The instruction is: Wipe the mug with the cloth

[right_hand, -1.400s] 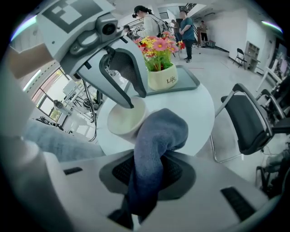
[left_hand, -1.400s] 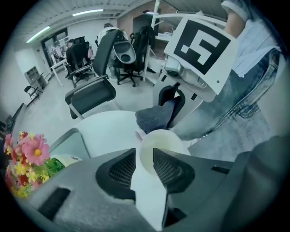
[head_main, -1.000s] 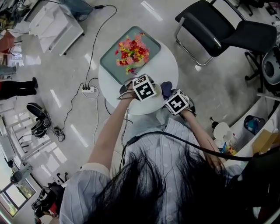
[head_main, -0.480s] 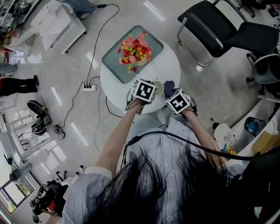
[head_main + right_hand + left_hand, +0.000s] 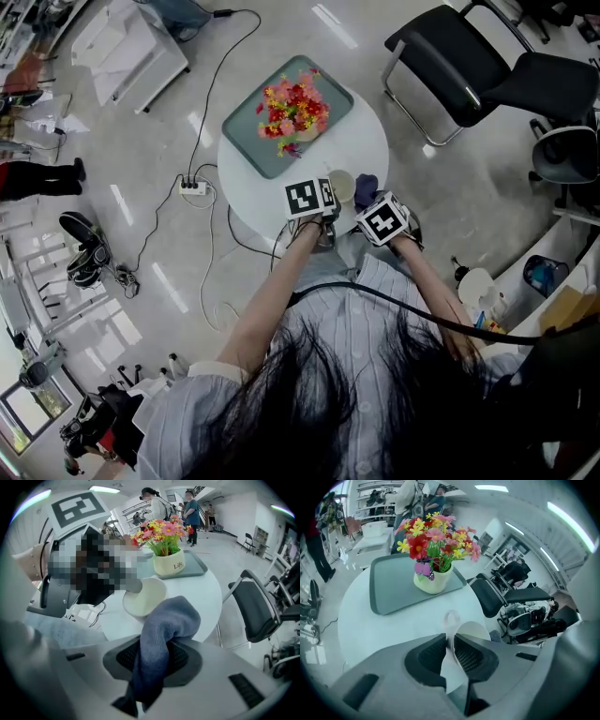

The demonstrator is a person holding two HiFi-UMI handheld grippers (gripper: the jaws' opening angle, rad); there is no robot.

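On the round white bench (image 5: 253,183), the left tool (image 5: 315,198) sits against a pale mug (image 5: 341,186), a dark blue cloth (image 5: 366,189) at the right tool (image 5: 381,218) just beside it, and a grey tray (image 5: 246,131) of flowers (image 5: 292,105) lies beyond.

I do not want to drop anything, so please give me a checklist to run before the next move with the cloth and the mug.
1. Left gripper shut on the mug wall: ok.
2. Right gripper shut on the cloth: ok.
3. Mug opening turned toward the cloth: ok.
4. Cloth touching the mug: cannot tell.
5. Flower pot on the tray stands apart from the mug: ok.
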